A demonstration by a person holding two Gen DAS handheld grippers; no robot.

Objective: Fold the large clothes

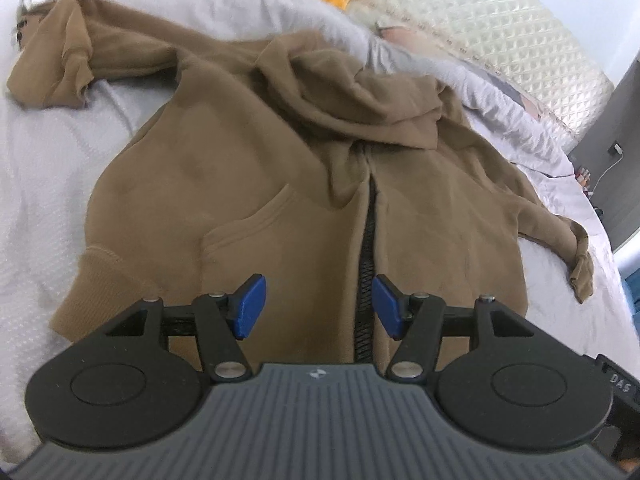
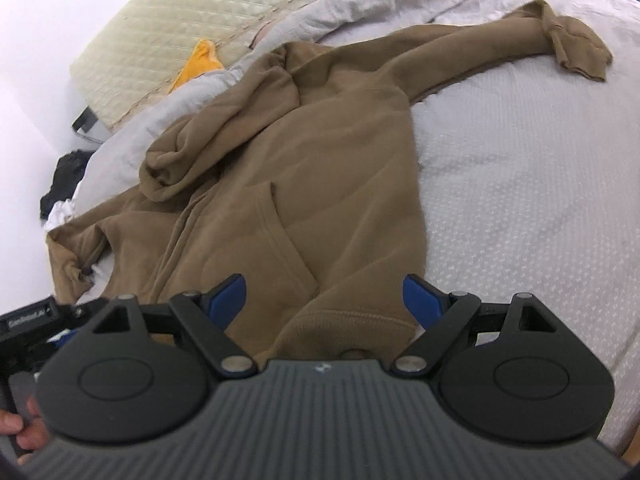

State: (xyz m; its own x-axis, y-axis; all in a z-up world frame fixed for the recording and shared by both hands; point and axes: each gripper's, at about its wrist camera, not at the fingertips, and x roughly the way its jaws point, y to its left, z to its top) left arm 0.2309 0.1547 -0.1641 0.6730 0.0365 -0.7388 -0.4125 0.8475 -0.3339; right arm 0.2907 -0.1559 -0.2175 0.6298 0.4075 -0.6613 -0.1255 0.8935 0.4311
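A tan zip-up hoodie (image 1: pixel 240 168) lies front up on a white bed, hood crumpled near the collar and both sleeves spread outward. My left gripper (image 1: pixel 319 306) hovers open above the hem, its blue pads either side of the black zipper (image 1: pixel 366 280), nothing between them. In the right wrist view the same hoodie (image 2: pixel 320 168) fills the middle. My right gripper (image 2: pixel 323 300) stands wide open over the ribbed hem corner (image 2: pixel 348 332) beside the pocket, pads apart from the cloth.
White bedcover (image 2: pixel 520 200) spreads to the right of the hoodie. A quilted cream headboard pad (image 2: pixel 180 20) and an orange cloth (image 2: pixel 198 64) lie at the far side. Dark clothing (image 2: pixel 64 176) sits off the bed's left edge. A hand (image 2: pixel 20 432) holds the other gripper's handle.
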